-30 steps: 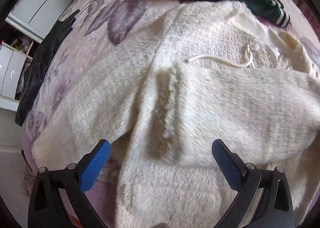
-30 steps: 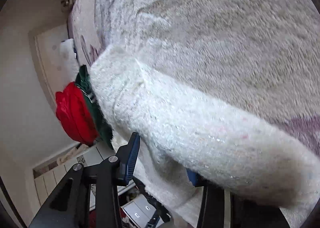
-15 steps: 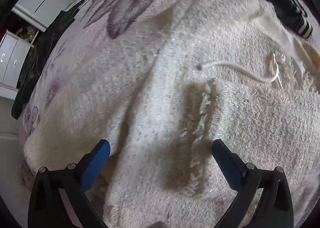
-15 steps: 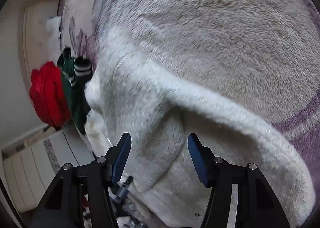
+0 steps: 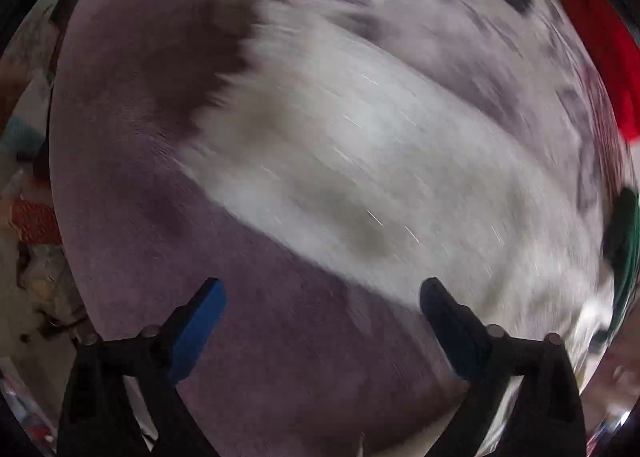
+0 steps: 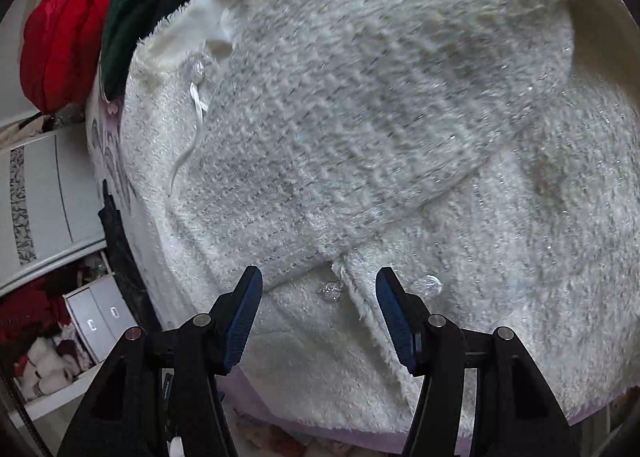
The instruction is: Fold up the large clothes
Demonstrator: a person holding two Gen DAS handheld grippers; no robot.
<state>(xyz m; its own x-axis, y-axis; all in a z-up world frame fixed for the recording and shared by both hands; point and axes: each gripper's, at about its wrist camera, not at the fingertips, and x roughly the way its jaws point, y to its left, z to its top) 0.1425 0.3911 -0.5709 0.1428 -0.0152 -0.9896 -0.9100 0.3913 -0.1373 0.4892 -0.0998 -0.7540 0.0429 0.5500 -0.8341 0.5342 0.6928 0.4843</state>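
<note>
Right gripper (image 6: 319, 313): jaws part-open, empty, poised over the cardigan (image 6: 360, 117) front edge near the bed's near side.
Left gripper (image 5: 322, 321): wide, closing a touch, nothing between; blurred, over bare blanket (image 5: 280, 357).
Cardigan: ahead and right of the left gripper, long axis slanting across the bed.
Nearer hand: right, likely.

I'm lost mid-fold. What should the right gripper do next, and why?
Probably lower the right gripper onto the fluffy white knitted garment's fringed front edge and close: its jaws stand open and empty right over that edge, beside a clear button.
</note>
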